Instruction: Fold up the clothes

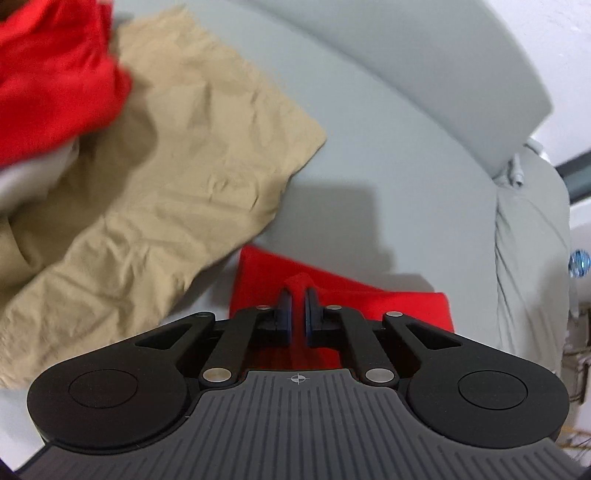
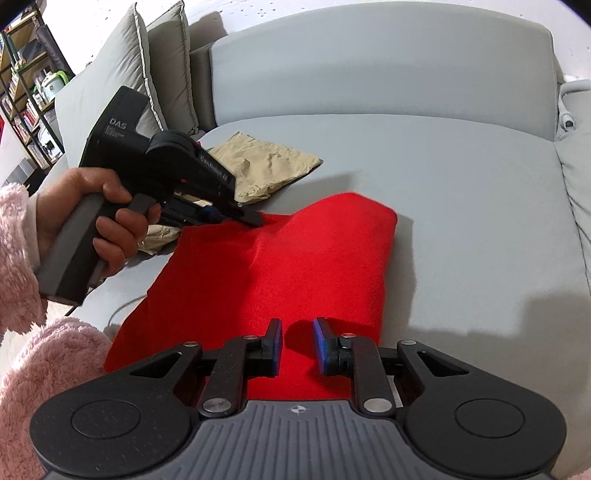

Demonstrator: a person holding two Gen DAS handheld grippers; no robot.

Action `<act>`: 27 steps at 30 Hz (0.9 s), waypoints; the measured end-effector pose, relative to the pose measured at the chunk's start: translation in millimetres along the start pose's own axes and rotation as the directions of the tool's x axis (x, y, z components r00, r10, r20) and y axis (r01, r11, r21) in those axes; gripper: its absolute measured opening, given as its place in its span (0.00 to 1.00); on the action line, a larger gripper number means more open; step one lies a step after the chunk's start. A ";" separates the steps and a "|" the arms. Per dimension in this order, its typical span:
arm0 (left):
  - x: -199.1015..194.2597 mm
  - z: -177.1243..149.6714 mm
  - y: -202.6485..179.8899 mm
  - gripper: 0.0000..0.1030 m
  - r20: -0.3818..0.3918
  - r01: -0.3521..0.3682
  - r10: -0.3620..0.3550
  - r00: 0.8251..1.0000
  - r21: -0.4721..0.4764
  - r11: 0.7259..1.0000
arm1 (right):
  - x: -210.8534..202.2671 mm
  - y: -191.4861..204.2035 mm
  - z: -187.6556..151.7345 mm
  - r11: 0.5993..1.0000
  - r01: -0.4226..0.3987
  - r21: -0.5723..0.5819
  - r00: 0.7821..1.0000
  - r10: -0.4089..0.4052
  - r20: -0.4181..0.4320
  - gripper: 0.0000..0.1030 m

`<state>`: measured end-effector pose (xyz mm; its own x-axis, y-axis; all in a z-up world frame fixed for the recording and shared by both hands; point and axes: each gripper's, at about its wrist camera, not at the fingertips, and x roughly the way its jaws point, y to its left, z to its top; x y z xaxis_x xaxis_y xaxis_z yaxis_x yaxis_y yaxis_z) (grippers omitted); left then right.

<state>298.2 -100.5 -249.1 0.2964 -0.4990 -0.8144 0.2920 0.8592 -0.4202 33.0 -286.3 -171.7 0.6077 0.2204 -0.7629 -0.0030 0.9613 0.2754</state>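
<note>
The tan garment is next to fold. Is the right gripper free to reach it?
Probably yes: the right gripper is open above the red cloth, though the left gripper sits partly between it and the tan garment.

A grey sofa fills the room's middle, its backrest against a white wall. Two grey cushions lean at the sofa's left end. Beyond them stands a dark shelf crowded with books and jars.
</note>
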 end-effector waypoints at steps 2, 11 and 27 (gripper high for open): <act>-14.9 -3.3 -7.2 0.04 0.079 0.014 -0.020 0.997 0.077 0.997 | -2.7 1.3 1.6 1.000 0.003 -0.006 1.000 -0.003 0.012 0.25; 26.6 -10.9 -6.0 0.17 0.110 -0.149 0.124 0.986 0.257 0.955 | 24.9 10.6 9.3 0.994 0.041 -0.100 0.998 -0.045 -0.034 0.28; -52.8 -38.3 -45.0 0.09 0.181 -0.058 -0.002 0.983 0.320 0.946 | 4.3 -12.3 35.5 0.995 0.080 -0.054 0.991 -0.073 0.113 0.10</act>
<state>234.6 -108.5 -202.5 0.4559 -0.5127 -0.7275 0.5504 0.8048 -0.2222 63.8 -303.0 -157.5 0.6922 0.1292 -0.7100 0.0029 0.9833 0.1817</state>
